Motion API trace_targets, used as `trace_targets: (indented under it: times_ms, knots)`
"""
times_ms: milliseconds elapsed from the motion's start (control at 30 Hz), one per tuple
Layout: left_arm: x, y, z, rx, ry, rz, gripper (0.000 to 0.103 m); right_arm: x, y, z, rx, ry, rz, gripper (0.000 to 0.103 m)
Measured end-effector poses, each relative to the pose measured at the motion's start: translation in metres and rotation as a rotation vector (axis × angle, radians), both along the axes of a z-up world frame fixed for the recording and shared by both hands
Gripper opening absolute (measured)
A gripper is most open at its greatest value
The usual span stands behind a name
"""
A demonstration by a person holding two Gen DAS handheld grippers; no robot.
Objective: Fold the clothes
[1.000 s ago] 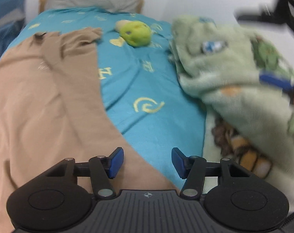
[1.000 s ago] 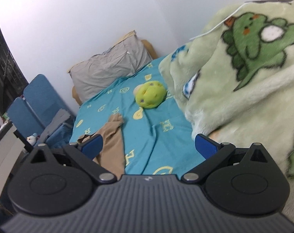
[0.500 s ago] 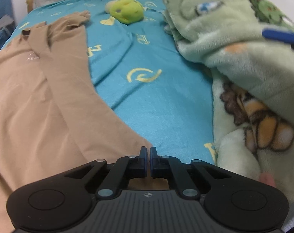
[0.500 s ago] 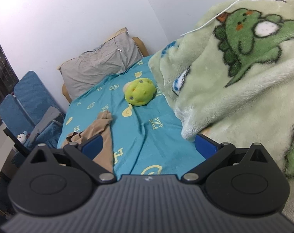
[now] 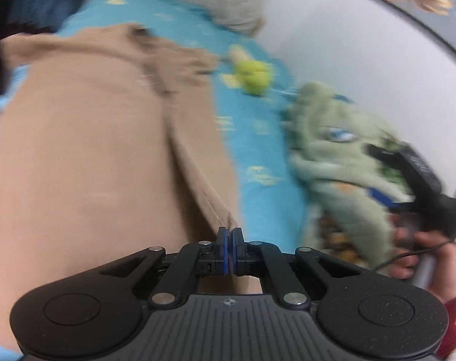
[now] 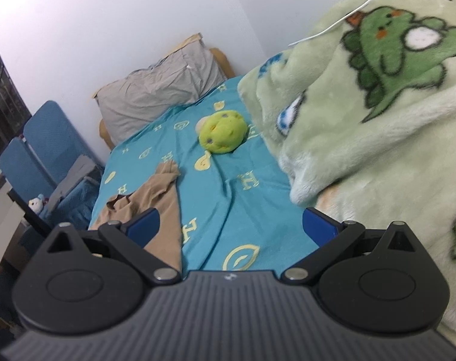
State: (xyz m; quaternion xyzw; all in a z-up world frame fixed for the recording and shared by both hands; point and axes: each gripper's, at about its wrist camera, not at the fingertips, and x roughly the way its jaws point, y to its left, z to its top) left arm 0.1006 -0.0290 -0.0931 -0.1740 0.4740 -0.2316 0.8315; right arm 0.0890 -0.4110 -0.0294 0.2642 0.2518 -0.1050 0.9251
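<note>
One tan garment (image 5: 86, 156) is lying lengthwise on the bed sheet (image 6: 228, 192), long axis running away from me toward the pillow (image 6: 158, 93). I'm reading repeated "H" letters on the sheet. I'm seeing my left gripper (image 5: 228, 242) pinching the garment's near edge; my right gripper (image 6: 231, 225) is hanging wide apart, empty.

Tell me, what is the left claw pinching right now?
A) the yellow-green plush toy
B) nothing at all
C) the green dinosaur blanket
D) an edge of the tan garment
D: the left claw is closed with a fold of the tan garment running straight into its blue pads, while the plush toy and blanket lie apart from it.
</note>
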Motion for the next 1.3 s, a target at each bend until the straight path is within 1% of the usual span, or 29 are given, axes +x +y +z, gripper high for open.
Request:
trace_targets:
  times_ms: [33, 167, 233, 267, 333, 367, 433, 500, 533, 567, 633, 767, 800, 900, 933, 1000, 1033, 1167, 1267, 1300]
  knots:
    - [0.003, 0.011, -0.008, 0.035, 0.029, 0.030, 0.003, 0.001, 0.003, 0.000, -0.007, 0.005, 0.009, 0.103]
    - [0.010, 0.027, -0.034, 0.134, 0.092, 0.048, 0.004, 0.007, 0.016, 0.000, -0.040, 0.024, 0.049, 0.103]
    - [0.009, 0.024, -0.034, 0.133, 0.085, 0.039, 0.006, 0.008, 0.022, 0.000, -0.058, 0.036, 0.067, 0.103]
    - [0.008, 0.022, -0.032, 0.131, 0.080, 0.032, 0.009, 0.008, 0.025, 0.000, -0.064, 0.040, 0.076, 0.103]
    - [0.004, 0.016, -0.025, 0.135, 0.051, 0.005, 0.025, 0.009, 0.030, -0.001, -0.072, 0.044, 0.096, 0.103]
    - [0.000, 0.012, -0.021, 0.138, 0.029, -0.016, 0.029, 0.010, 0.033, -0.001, -0.073, 0.046, 0.107, 0.103]
    - [-0.010, -0.002, -0.014, 0.161, -0.022, -0.067, 0.047, 0.012, 0.038, -0.002, -0.081, 0.053, 0.126, 0.103]
    - [-0.020, -0.016, -0.008, 0.184, -0.072, -0.118, 0.056, 0.014, 0.043, -0.002, -0.091, 0.058, 0.142, 0.103]
    - [-0.027, -0.026, -0.009, 0.196, -0.076, -0.148, 0.059, 0.014, 0.045, -0.002, -0.095, 0.058, 0.147, 0.103]
    - [-0.033, -0.035, -0.010, 0.209, -0.079, -0.178, 0.060, 0.014, 0.046, -0.002, -0.097, 0.057, 0.152, 0.103]
    - [-0.041, -0.054, -0.016, 0.282, -0.087, -0.220, 0.059, 0.015, 0.046, -0.002, -0.092, 0.056, 0.154, 0.103]
    - [-0.053, -0.074, -0.015, 0.438, -0.152, -0.203, 0.059, 0.015, 0.042, -0.004, -0.075, 0.063, 0.143, 0.103]
    - [-0.058, -0.073, -0.012, 0.447, -0.168, -0.193, 0.057, 0.015, 0.041, -0.004, -0.069, 0.063, 0.141, 0.103]
    - [-0.072, -0.070, -0.001, 0.470, -0.226, -0.159, 0.057, 0.016, 0.041, -0.005, -0.060, 0.062, 0.145, 0.103]
    - [-0.075, -0.067, 0.002, 0.469, -0.250, -0.127, 0.058, 0.016, 0.043, -0.005, -0.061, 0.061, 0.148, 0.103]
    - [-0.078, -0.065, 0.005, 0.426, -0.277, -0.109, 0.058, 0.016, 0.045, -0.005, -0.064, 0.057, 0.156, 0.103]
    - [-0.078, -0.065, 0.004, 0.399, -0.277, -0.136, 0.058, 0.016, 0.046, -0.004, -0.064, 0.056, 0.160, 0.103]
    - [-0.065, -0.081, -0.017, 0.387, -0.203, -0.188, 0.055, 0.016, 0.051, -0.004, -0.068, 0.053, 0.177, 0.103]
    - [-0.048, -0.086, -0.044, 0.415, -0.109, -0.156, 0.046, 0.015, 0.053, -0.004, -0.073, 0.057, 0.179, 0.103]
    - [-0.043, -0.086, -0.050, 0.425, -0.070, -0.137, 0.037, 0.015, 0.053, -0.005, -0.072, 0.059, 0.178, 0.103]
